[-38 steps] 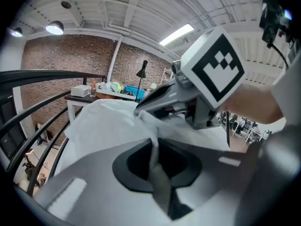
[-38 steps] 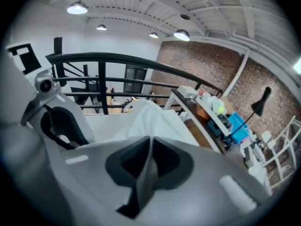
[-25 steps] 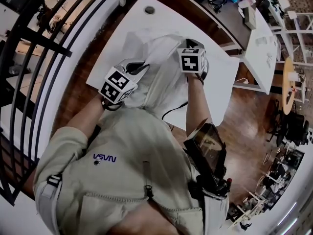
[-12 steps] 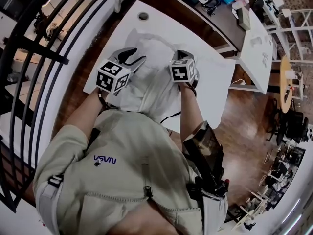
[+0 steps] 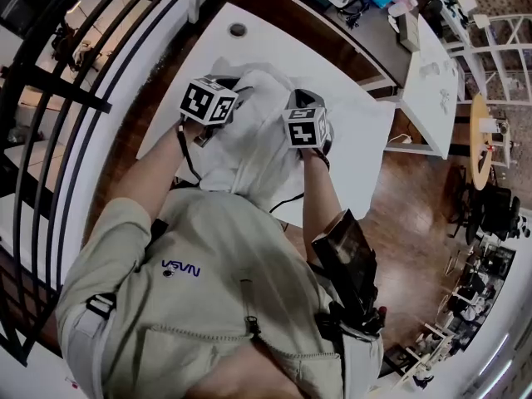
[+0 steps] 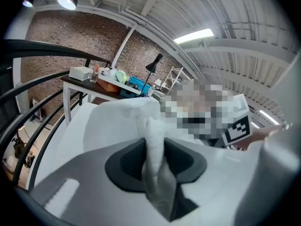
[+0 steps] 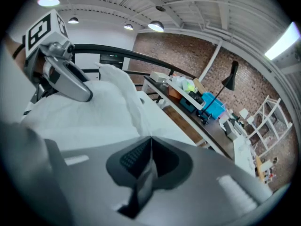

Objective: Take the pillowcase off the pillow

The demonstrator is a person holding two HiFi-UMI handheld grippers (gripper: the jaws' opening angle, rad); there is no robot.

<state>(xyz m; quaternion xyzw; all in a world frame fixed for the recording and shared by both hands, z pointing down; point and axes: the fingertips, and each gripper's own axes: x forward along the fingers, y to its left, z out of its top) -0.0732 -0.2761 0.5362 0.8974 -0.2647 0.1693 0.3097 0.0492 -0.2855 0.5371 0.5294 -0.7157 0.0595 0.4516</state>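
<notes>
Pillowcase (image 5: 249,152) lay bunched on the white worktop (image 5: 353,135), its near end drooping over the edge toward the person. The pillow inside did not show.

On the right flank of the heap, the right gripper (image 7: 150,145) was clamped tight. A thin pale sliver sat at the seam of its jaws, but whether that was cloth could not be told.

A little farther up the heap, the left gripper (image 6: 153,142) had just been closing its jaws. A thick upright fold of pillowcase filled the gap between them, with the pads pressing it from both sides.

The step in hand looked like taking a fresh hold on the cloth. The next move probably called for drawing that fold away along the pillow while the other side was kept from following, pulling evenly so the fold did not slip out.
</notes>
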